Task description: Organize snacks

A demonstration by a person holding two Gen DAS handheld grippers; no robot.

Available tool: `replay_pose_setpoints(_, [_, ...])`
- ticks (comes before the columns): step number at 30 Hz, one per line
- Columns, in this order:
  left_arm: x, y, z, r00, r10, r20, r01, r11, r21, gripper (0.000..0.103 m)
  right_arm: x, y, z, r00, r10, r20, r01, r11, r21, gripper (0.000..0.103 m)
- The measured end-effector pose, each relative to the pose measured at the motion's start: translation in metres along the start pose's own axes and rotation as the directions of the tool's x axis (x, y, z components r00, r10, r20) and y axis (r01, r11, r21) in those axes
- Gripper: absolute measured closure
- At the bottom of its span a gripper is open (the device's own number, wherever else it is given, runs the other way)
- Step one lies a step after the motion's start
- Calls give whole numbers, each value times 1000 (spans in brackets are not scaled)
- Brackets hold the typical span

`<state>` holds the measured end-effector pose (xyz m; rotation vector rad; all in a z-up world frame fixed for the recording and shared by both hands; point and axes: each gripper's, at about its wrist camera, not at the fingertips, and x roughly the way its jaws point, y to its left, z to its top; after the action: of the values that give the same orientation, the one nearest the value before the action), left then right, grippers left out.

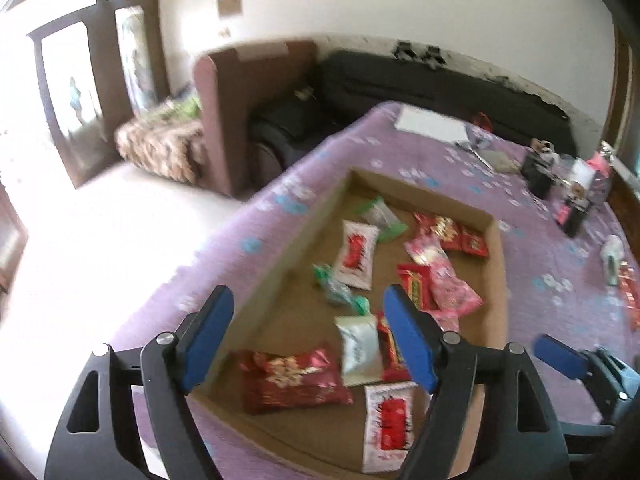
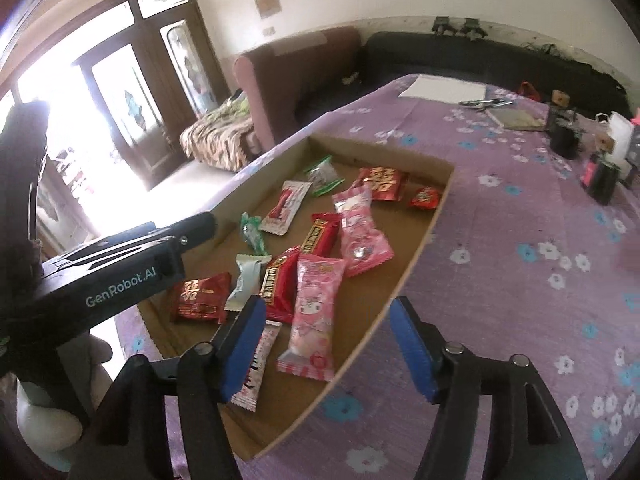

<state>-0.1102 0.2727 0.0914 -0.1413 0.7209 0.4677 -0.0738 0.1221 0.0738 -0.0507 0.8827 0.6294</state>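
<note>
Purple floral tabletop [image 2: 500, 280] carries the cardboard tray [image 2: 416, 248] where the snacks [image 2: 316, 312] lie jumbled, and with both the left tool [image 1: 308, 336] and right tool [image 2: 326, 344] spread wide and empty above them, I'd guess a sloppy grab pinches two overlapping wrappers or shoves the light tray.

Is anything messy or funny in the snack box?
Yes: the snack packets lie jumbled in the cardboard tray, pointing every way, some overlapping. Nothing looks torn or spilled.
</note>
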Motion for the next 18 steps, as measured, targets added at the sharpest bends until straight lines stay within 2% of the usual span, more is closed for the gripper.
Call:
replay_pose_setpoints(2, [-5, -2, 0, 1000, 24, 19, -24, 1000, 7, 20, -4, -5, -3, 1000, -7, 5, 7, 1000, 10, 34])
replay_pose_setpoints(6, [-8, -9, -2, 999, 36, 20, -37, 999, 28, 19, -9, -14, -9, 1000, -12, 10, 11, 999, 40, 33])
replay_pose_setpoints(18, [-6, -44, -15, 998, 7, -66, 0, 995, 99, 19, -28, -29, -23, 996, -64, 55, 62, 997, 42, 26])
